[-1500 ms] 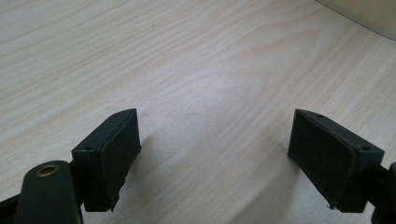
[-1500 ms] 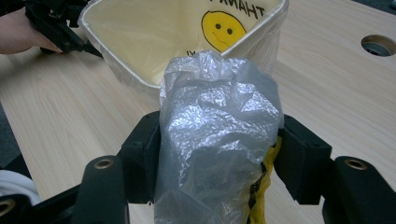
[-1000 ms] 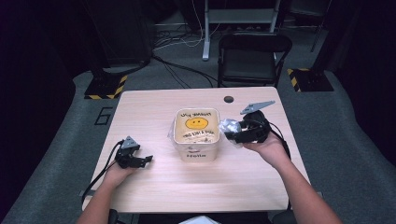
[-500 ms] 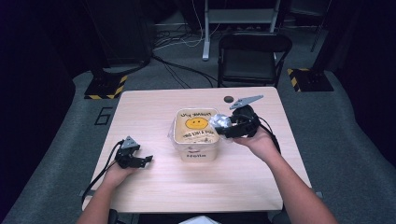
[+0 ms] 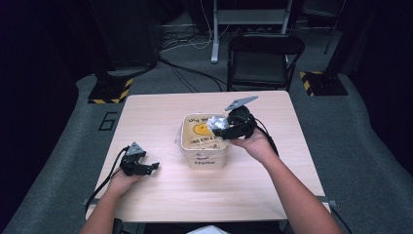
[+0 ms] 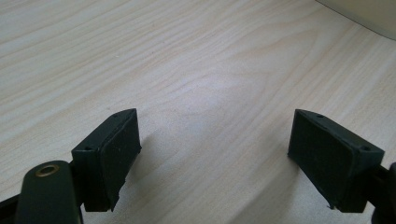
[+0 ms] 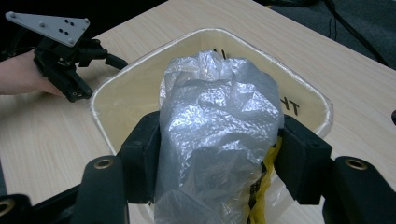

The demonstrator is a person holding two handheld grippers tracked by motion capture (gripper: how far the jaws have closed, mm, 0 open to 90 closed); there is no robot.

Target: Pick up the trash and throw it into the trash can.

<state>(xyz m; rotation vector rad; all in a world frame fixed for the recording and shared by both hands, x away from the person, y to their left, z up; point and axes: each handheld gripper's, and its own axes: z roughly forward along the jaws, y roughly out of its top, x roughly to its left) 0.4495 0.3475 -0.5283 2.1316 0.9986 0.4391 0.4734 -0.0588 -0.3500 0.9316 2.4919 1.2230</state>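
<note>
1. Leftward goes the right claw (image 5: 217, 127) since a second ago: it was off the tub's right side, and now it hangs over the tub's (image 5: 187, 146) open top.
2. Nearest the person, the left claw (image 5: 152, 166) rests low on the table (image 5: 160, 107) at the near left, in the left hand (image 5: 124, 178), same spot as before.
3. Its jaws stand wide apart, bare wood grain between them in the left gripper view (image 6: 212, 154); nothing gripped.
4. Move up to mid-table: the tub, pale and square, with a yellow smiley and dark lettering inside.
5. Right claw is clamped on a crumpled clear bag (image 7: 217, 126), one pad (image 7: 142, 156) pressing each side, and the bag is bulging above them.
6. That bag sits above the tub's mouth, over its right part; I cannot tell whether it touches the bottom.
7. Beyond the table: a black chair (image 5: 263, 61) on grey floor, well apart.
</note>
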